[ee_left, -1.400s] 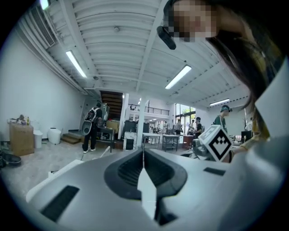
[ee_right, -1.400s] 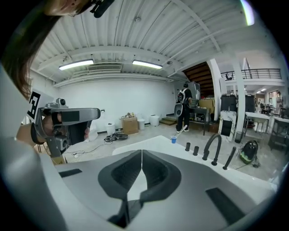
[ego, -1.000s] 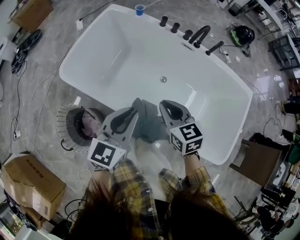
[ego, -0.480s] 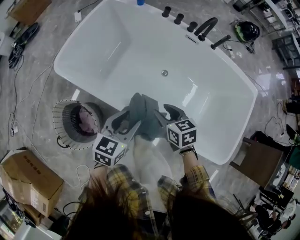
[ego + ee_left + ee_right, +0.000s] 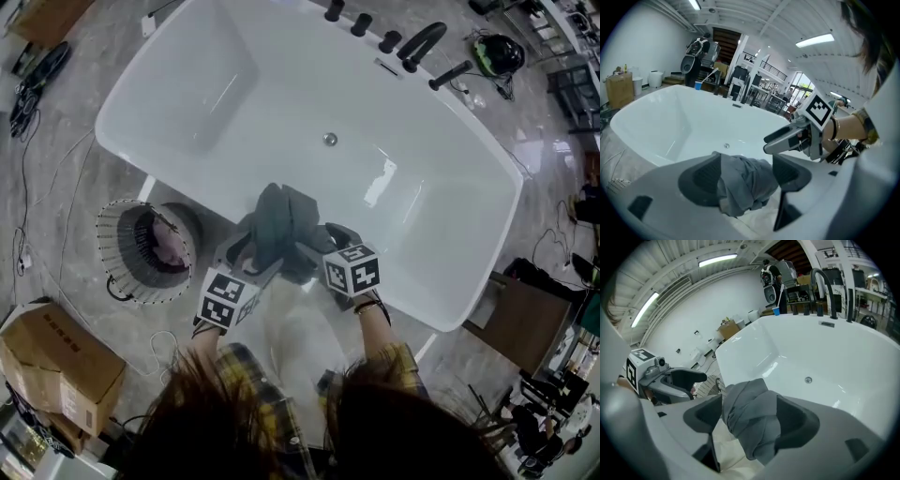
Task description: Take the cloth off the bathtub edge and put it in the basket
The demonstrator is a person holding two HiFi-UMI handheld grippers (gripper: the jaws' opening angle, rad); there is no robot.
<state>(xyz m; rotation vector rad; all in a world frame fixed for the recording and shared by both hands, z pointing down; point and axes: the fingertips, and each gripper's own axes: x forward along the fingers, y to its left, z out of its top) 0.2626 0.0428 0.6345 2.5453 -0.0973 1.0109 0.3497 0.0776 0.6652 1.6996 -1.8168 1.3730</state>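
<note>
grasping step: the left gripper (image 5: 253, 251) and right gripper (image 5: 326, 242) jaws have just been opening and stand apart around the cloth (image 5: 281, 223) on the bathtub's (image 5: 448, 281) near edge. next, probably: pinch it, then carry it to the basket (image 5: 114, 246) beside the bathtub.

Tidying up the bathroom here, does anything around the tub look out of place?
Yes: a grey cloth sits bunched in a heap over the bathtub's near edge rather than in the basket beside it. A blue cup also stands at the far rim.
</note>
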